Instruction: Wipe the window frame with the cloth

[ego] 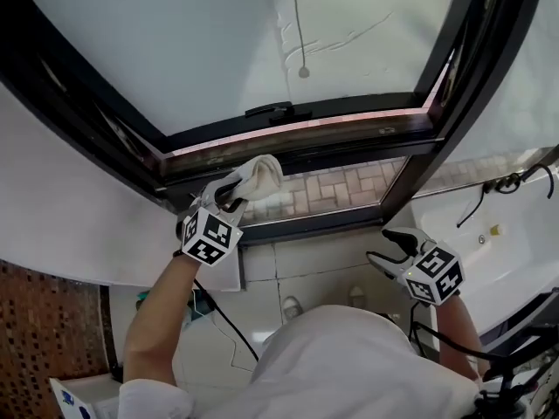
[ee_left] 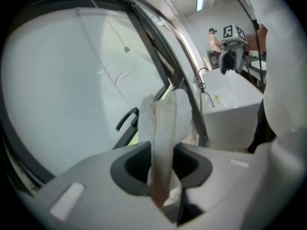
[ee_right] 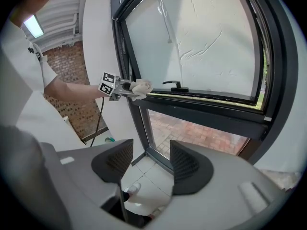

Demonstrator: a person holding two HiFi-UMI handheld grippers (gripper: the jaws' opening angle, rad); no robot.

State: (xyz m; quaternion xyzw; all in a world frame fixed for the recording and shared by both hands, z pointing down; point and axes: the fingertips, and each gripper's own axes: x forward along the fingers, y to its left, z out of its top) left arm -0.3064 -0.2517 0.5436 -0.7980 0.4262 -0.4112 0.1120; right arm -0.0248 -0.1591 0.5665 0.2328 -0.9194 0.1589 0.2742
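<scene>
WINDOW CLEANING: A person's left claw (ego: 232,193) clamps a white cloth (ego: 259,175) between its jaws. The fabric is bunched just ahead of the tips and lies against the lower rail of the dark window frame (ego: 349,151). In the left gripper view the claw (ee_left: 162,166) is closed tight on the cloth (ee_left: 162,121), which rises from the narrow gap as a folded strip, brownish at its lower end. Beyond the cloth, slightly to this claw's right, a black handle (ego: 267,110) sits on the frame. Farther ahead, a pull cord (ego: 303,72) hangs against the frosted pane.

The right claw (ego: 384,244) is held lower, well apart from the frame, its jaws wide with nothing between them. Its own view shows the claw (ee_right: 149,163) spread above a tiled floor (ee_right: 145,176), with brick paving (ee_right: 196,133) visible through the lower glass ahead. From there the left claw (ee_right: 125,87) and cloth (ee_right: 142,86) appear up and to the left, at the frame (ee_right: 206,107). A white basin (ego: 493,234) lies off to the right claw's right.
</scene>
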